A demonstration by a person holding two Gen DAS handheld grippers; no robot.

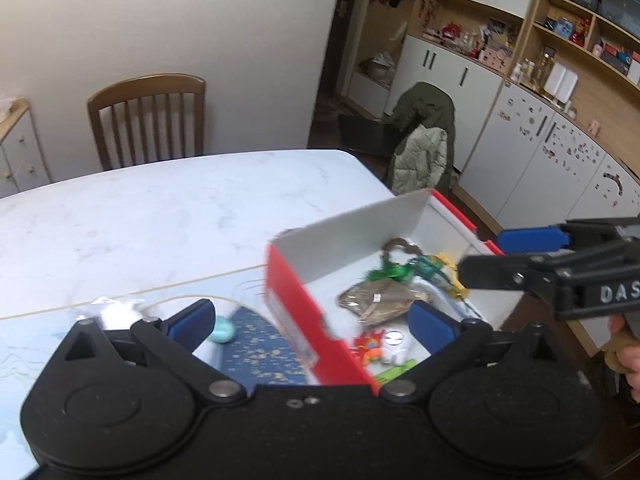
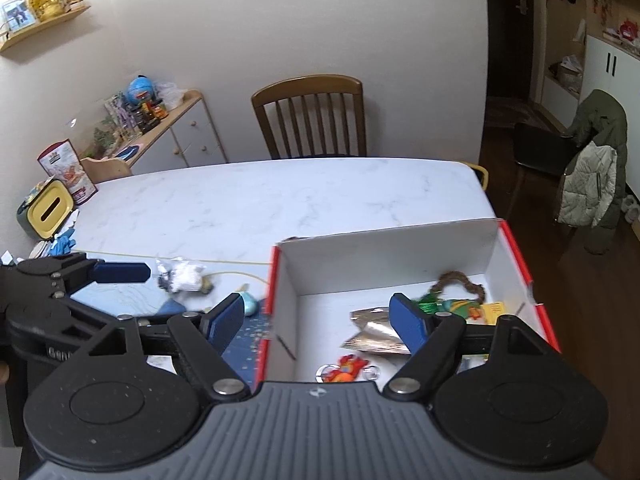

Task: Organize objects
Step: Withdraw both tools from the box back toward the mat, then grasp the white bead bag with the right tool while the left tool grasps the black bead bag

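— Any writing you can read?

— Only "DAS" in pale letters on the right gripper (image 1: pixel 480 258); the print on the red box (image 2: pixel 516 240) is blurred.

— Where's the box?

— On the marble table (image 2: pixel 240 200), at its right edge, open, with a foil pouch (image 2: pixel 372 330), a rope ring (image 2: pixel 460 280) and an orange toy (image 2: pixel 348 368) inside. Its left wall runs between the left gripper (image 1: pixel 312 320) fingers.

— And the fingers?

— Both pairs spread wide, holding nothing. A teal egg-shaped thing (image 2: pixel 252 304) lies just outside the box wall.
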